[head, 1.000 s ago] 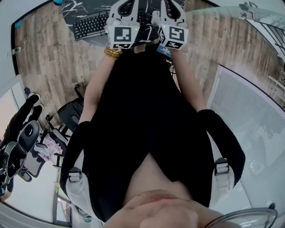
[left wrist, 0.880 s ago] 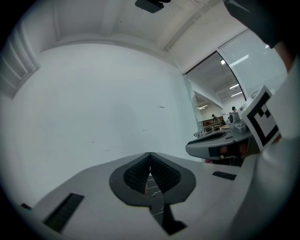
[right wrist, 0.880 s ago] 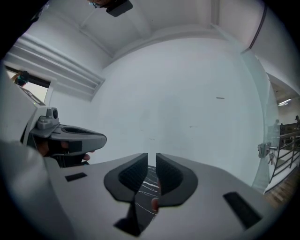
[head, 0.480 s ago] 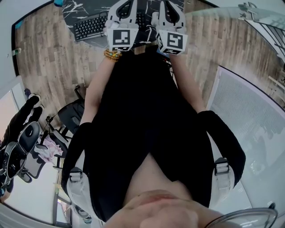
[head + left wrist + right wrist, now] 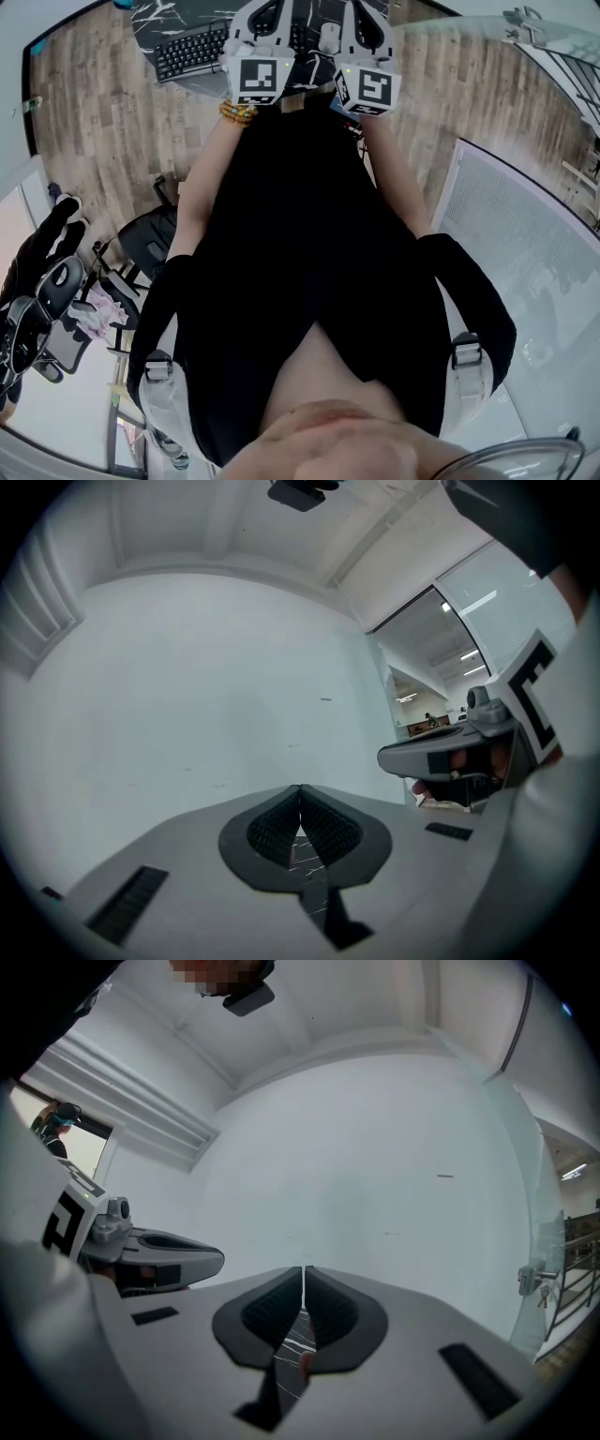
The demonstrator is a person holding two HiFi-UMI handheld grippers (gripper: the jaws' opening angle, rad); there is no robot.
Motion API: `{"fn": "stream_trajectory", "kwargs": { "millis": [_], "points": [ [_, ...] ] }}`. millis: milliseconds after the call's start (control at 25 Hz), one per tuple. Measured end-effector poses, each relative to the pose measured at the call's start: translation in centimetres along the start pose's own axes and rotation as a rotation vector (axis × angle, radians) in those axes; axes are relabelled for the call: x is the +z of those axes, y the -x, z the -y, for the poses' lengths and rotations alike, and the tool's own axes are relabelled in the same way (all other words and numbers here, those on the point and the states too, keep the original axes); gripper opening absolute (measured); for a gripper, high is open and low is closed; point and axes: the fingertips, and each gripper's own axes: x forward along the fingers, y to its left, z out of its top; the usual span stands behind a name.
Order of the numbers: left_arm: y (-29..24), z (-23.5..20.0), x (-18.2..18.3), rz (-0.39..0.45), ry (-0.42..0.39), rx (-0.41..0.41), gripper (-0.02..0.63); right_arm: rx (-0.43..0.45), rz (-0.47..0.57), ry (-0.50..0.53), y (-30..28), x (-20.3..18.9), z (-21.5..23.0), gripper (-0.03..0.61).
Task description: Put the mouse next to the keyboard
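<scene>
In the head view a black keyboard (image 5: 187, 53) lies on a dark marbled mat (image 5: 173, 14) at the top. A small white mouse (image 5: 328, 37) rests to its right, in the gap between my two grippers. My left gripper (image 5: 265, 11) hovers over the keyboard's right end. My right gripper (image 5: 366, 14) is just right of the mouse and apart from it. Both point level at a white wall. The left gripper (image 5: 300, 791) is shut with nothing in it. The right gripper (image 5: 303, 1271) has just closed its jaws, also on nothing. Neither gripper view shows the mouse or keyboard.
Wood-patterned floor (image 5: 103, 122) spreads on both sides of the person's body. A black office chair (image 5: 42, 300) stands at the lower left, and a glass partition (image 5: 525, 234) runs along the right. Each gripper view shows the other gripper at its side.
The right gripper has shifted a little to the right and up, and the white mouse now shows in the gap beside it. The left gripper has stayed put.
</scene>
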Motion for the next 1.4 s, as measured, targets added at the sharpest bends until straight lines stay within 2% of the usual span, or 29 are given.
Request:
{"fn": "stream_trajectory", "kwargs": {
  "millis": [760,1400],
  "points": [
    [0.1,0.0,-0.1,0.009,-0.011,-0.015,0.014,0.047,-0.004,0.002,0.3,-1.0,-1.1,0.031],
    [0.3,0.6,-0.4,0.001,-0.01,-0.029,0.014,0.042,-0.032,0.001,0.9,-2.0,-0.8,0.028]
  ]
}}
